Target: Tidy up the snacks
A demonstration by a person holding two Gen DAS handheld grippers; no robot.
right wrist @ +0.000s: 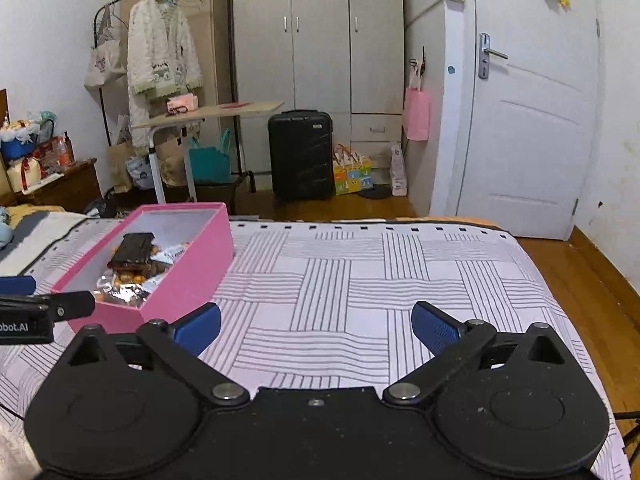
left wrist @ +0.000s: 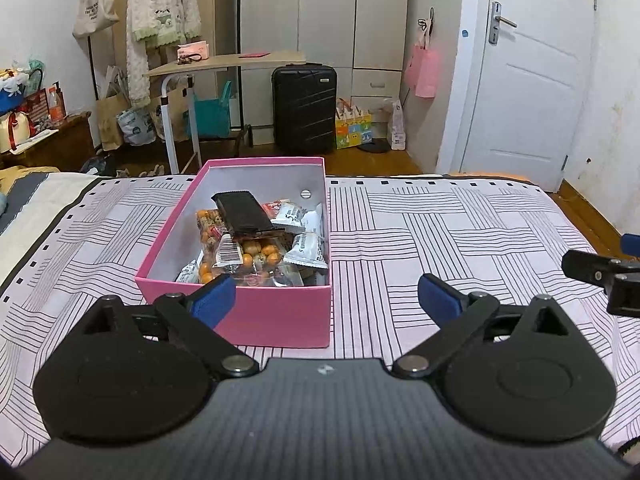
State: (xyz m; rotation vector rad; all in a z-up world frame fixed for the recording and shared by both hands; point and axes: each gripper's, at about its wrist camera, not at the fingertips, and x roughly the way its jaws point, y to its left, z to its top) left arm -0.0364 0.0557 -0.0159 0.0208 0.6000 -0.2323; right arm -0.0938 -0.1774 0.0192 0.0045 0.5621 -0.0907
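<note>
Behind the bed, the room is a small bedroom with wooden floor. At the upper left of both views a clothes rack carries a white fluffy garment and a canvas tote bag. Below it, at the left edge, a dark low cabinet holds gift boxes and bottles. A little more to the right stands a light rolling table, and next to it a black suitcase stands upright before a grey wardrobe. A pink paper bag hangs on the wall corner, and a white door closes the right side.

On the bed, a bedsheet with striped squares covers the whole surface. A pink box lies on it, open at the top. In the left wrist view it is in the centre; in the right wrist view it is at the middle left. Inside are the snacks: a bag of orange balls, several white packets, and a dark packet lying on top of them.

Directly before the near wall of the box is the left gripper, its jaws spread wide with nothing between them. Its left blue pad overlaps the front corner of the box in the picture. At the right, the right gripper is over bare sheet, also spread wide and empty.
</note>
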